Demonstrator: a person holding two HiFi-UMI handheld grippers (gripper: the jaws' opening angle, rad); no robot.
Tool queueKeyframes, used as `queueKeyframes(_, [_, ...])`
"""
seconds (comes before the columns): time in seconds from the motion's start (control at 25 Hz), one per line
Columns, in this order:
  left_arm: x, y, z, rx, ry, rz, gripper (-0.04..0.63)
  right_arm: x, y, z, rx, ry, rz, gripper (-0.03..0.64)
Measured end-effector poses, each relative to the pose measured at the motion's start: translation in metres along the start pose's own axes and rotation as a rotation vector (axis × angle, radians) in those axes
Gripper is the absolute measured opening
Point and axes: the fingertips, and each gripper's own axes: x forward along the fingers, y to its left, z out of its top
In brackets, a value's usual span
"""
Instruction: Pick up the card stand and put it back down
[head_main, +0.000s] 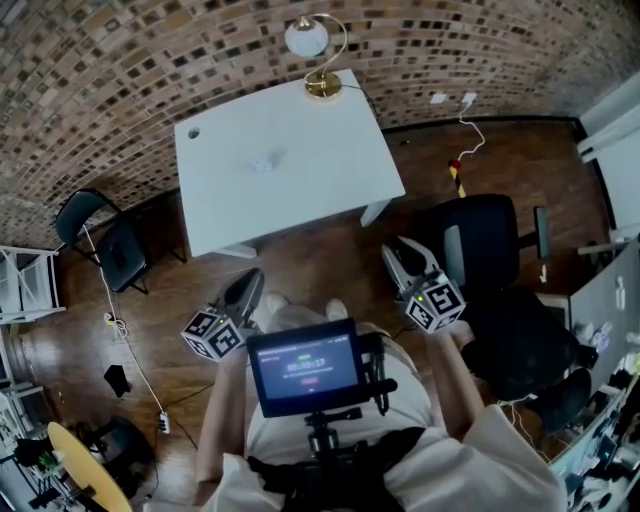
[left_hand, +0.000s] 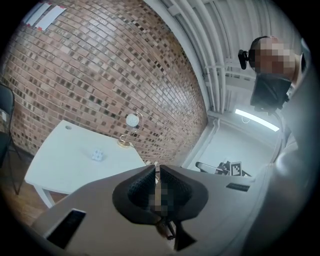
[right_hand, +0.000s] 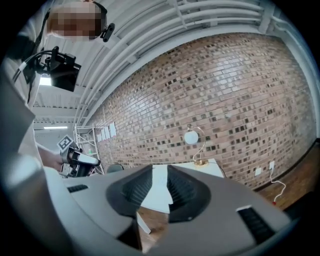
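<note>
The card stand (head_main: 262, 165) is a small clear piece lying near the middle of the white table (head_main: 330, 170); the left gripper view shows it as a pale speck (left_hand: 97, 155). Both grippers hang well short of the table, above the wooden floor and near the person's body. My left gripper (head_main: 245, 290) (left_hand: 156, 169) has its jaws together with nothing between them. My right gripper (head_main: 405, 262) (right_hand: 160, 174) stands open with an empty gap, through which the table (right_hand: 159, 192) shows. The card stand is hidden in the right gripper view.
A brass lamp (head_main: 315, 55) with a white globe stands at the table's far edge by the brick wall. A black office chair (head_main: 480, 240) is to the right, a folding chair (head_main: 105, 245) to the left. Cables lie on the floor. A small monitor (head_main: 305, 365) is at the person's chest.
</note>
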Motion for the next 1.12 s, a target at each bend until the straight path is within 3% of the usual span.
queueKeyframes(0.68, [-0.017,-0.012,-0.011,0.009,-0.026,0.033,0.020,0.006,0.024,-0.001,-0.022,-0.007,0.066,0.103])
queueKeyframes(1.12, [-0.007,-0.031,-0.031,-0.002,0.036,-0.014,0.020,-0.007,0.037,-0.015,-0.012,0.017,0.066,0.098])
